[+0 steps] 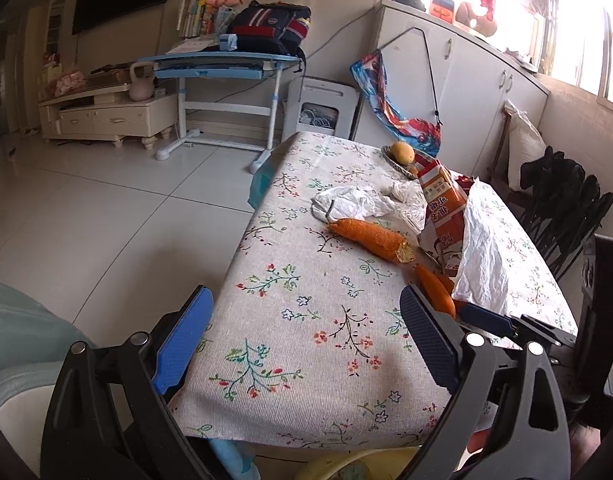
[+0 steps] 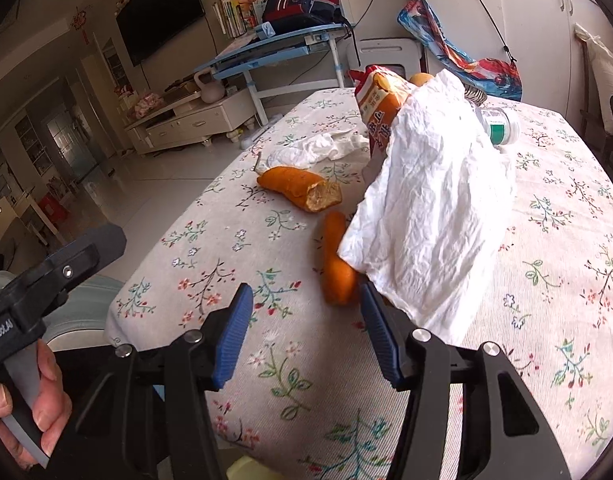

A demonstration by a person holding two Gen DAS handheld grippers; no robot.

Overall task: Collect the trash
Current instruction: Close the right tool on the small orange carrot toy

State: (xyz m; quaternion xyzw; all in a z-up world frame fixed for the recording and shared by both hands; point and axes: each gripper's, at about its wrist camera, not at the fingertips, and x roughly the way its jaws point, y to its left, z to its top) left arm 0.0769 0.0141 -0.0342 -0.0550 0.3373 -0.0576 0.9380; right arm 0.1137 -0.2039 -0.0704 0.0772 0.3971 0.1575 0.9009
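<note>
Two orange peels (image 2: 306, 190), nearer one just beyond right fingers (image 2: 376, 332)

Both grippers are the same build: chunky black plastic frames with triangular cutouts and round silver screw heads at the pivots. The left gripper (image 1: 302, 336) and right gripper (image 2: 306, 332) both have blue ribbed pads (image 2: 234, 336). The left one's grey handle carries white lettering, held by a bare hand (image 2: 30, 408).

Bread piece (image 2: 300, 191) on table (image 2: 546, 320), paper sheet (image 2: 434, 216) right, carton (image 2: 380, 108) behind
</note>
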